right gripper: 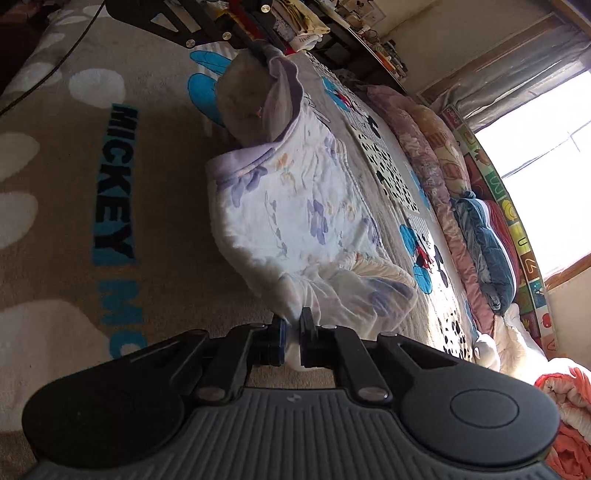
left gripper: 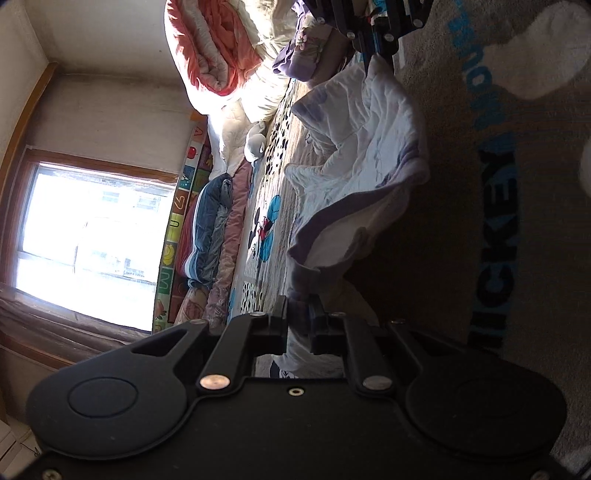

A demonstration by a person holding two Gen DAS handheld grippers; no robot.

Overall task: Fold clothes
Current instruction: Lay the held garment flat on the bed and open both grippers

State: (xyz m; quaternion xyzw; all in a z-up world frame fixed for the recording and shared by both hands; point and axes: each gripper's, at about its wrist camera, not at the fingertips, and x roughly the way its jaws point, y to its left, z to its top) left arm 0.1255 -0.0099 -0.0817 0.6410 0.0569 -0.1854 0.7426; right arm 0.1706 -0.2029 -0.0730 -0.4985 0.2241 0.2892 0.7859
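A white padded garment with purple flowers [right gripper: 295, 221] hangs stretched between my two grippers above the Mickey Mouse bedspread [right gripper: 74, 184]. My left gripper [left gripper: 298, 306] is shut on one purple-edged end of the garment [left gripper: 362, 155]. My right gripper [right gripper: 291, 321] is shut on the other end, white cloth bunched between its fingers. Each gripper shows in the other's view, the right gripper at the top of the left wrist view [left gripper: 371, 61] and the left gripper at the top of the right wrist view [right gripper: 264, 55], pinching the far end. The garment sags in the middle.
Folded quilts and clothes [left gripper: 210, 232] lie along the bed's far edge by an alphabet mat [left gripper: 177, 221] and a bright window [left gripper: 92, 236]. An orange and white duvet [left gripper: 214, 48] is piled at one end. A cluttered shelf [right gripper: 362, 33] stands at the other end.
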